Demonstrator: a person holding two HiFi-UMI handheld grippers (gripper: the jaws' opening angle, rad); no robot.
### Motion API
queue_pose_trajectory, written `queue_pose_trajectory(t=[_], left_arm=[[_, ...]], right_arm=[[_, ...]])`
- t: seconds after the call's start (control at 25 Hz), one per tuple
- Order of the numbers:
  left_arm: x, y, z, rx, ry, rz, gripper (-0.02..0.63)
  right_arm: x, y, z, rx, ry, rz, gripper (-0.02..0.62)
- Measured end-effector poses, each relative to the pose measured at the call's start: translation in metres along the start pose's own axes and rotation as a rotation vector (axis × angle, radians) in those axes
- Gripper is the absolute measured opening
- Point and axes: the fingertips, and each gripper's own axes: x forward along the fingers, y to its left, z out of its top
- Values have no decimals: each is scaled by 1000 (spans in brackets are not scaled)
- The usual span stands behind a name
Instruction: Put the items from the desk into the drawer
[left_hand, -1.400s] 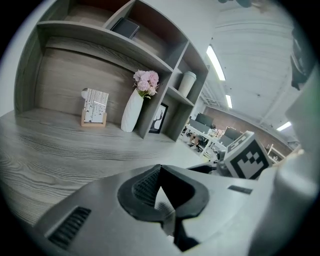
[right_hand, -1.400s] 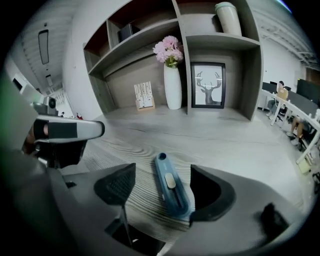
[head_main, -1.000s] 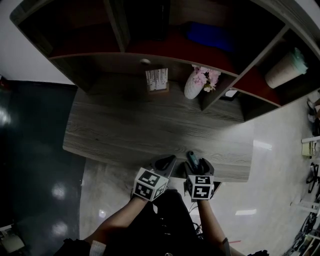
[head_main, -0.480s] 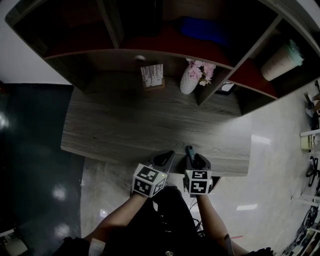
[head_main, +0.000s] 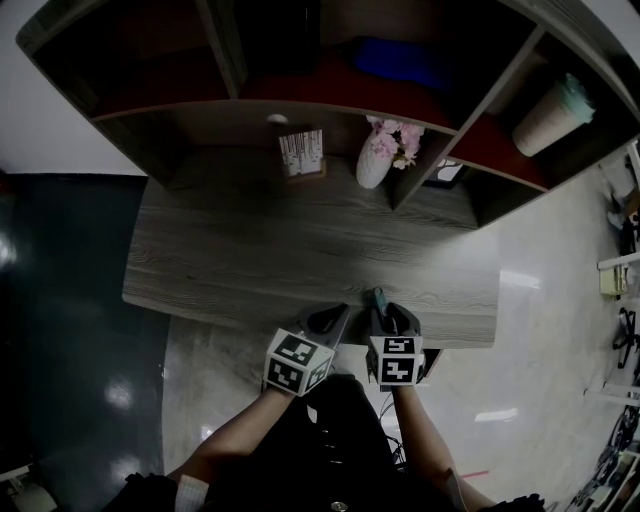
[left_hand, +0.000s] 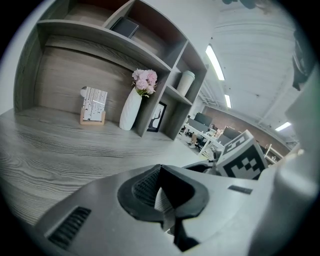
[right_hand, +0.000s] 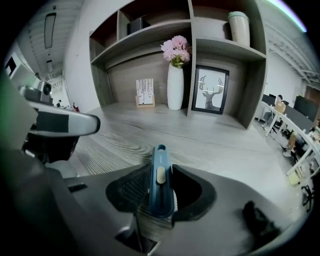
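The right gripper (right_hand: 161, 170) has just closed its jaws on a slim blue utility knife (right_hand: 161, 192) that pokes out beyond its pads over the wooden desk (head_main: 260, 250), while the left gripper (left_hand: 161, 172) just beside it has its jaws together and empty.

The slim blue cutter (right_hand: 161, 180), with a pale slider on its spine and a hole at its far tip, stands on edge between the jaws of the right claw (right_hand: 159, 197), which have just been closing onto it, at the tabletop's (right_hand: 215, 145) near edge.
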Motion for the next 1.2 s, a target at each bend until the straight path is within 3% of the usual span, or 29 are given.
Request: queue_pose_trajectory(t=[0.32,0.76,1.2], left_arm=[[0,-12,5,33,-6,-38,9],[-3,-31,1,69,15,-85,9],[24,-92,-9,132,72,-231,9]], right_arm=[[-22,0,21,6,-68,-23,138],[-46,-10,10,115,-90,-65,138],[-88,-54,-27,219,-97,-192,138]])
